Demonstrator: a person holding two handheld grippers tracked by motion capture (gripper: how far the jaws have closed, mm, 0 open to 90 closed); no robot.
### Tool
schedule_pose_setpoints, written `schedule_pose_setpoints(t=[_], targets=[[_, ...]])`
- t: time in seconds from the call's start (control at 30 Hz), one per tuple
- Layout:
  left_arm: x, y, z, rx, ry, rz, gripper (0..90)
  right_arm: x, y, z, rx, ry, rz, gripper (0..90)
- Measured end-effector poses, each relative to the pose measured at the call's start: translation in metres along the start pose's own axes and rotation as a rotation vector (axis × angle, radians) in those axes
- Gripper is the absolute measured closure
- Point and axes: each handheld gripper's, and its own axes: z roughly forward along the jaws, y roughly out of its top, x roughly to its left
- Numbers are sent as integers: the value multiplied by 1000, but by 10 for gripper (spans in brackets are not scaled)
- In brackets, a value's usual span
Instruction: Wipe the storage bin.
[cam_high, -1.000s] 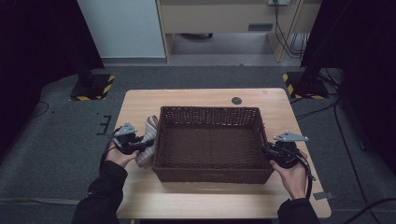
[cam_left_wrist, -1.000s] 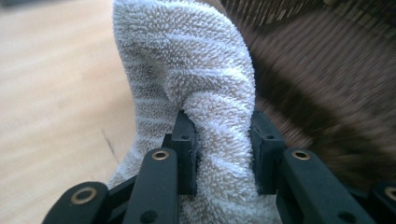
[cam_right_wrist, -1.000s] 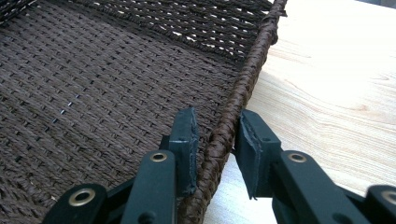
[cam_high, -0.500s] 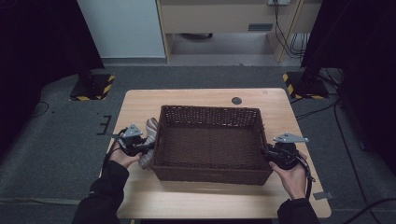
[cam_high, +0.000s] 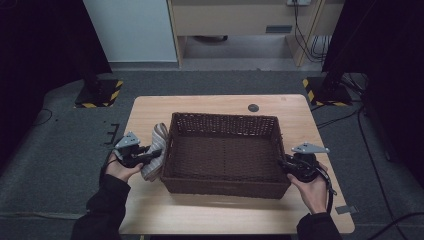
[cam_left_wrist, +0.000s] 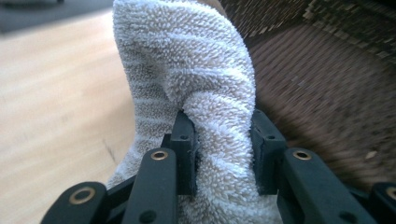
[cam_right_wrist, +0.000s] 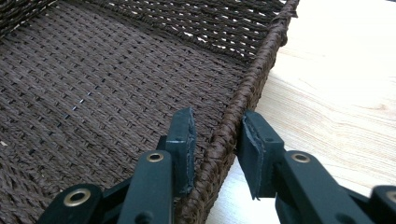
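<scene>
My left gripper (cam_left_wrist: 219, 140) is clamped on a bunched towel (cam_left_wrist: 187, 79). The pads dig into its pile, and the cloth stands up past the jaws. In the high view the towel (cam_high: 155, 152) sits just outside the basket's (cam_high: 225, 120) left wall, touching it, with its long axis running along that wall. The basket floor lies just beyond the towel, straight ahead of the left gripper (cam_high: 150, 156), so I judge a short lift over the rim comes next. My right gripper (cam_right_wrist: 217, 140) straddles the basket's (cam_right_wrist: 252, 88) right rim: its jaws have just been opening, with one pad inside and one outside, not pressing on the weave.
</scene>
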Motion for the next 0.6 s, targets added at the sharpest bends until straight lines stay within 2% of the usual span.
schedule_pose_setpoints(t=[0.07, 0.17, 0.27, 0.37, 0.53, 0.57, 0.6], targets=[[-6, 4, 0, 25, 5, 43, 662, 2, 1, 1, 2, 1, -6, 670], [-4, 5, 7, 33, 5, 40, 663, 3, 1, 1, 0, -3, -3, 670], [3, 8, 14, 19, 10, 26, 662, 2, 1, 3, -4, 8, 5, 662], [7, 8, 18, 19, 9, 30, 663, 2, 3, 5, -4, 2, 2, 660], [7, -6, 21, 39, 2, 28, 665, 2, 2, 5, -7, 5, 0, 657], [5, -21, 29, 86, -11, 25, 667, 3, 3, 5, -1, 2, 0, 657], [4, -27, 33, 106, -21, 21, 666, 3, 3, 5, -2, 2, 0, 657]])
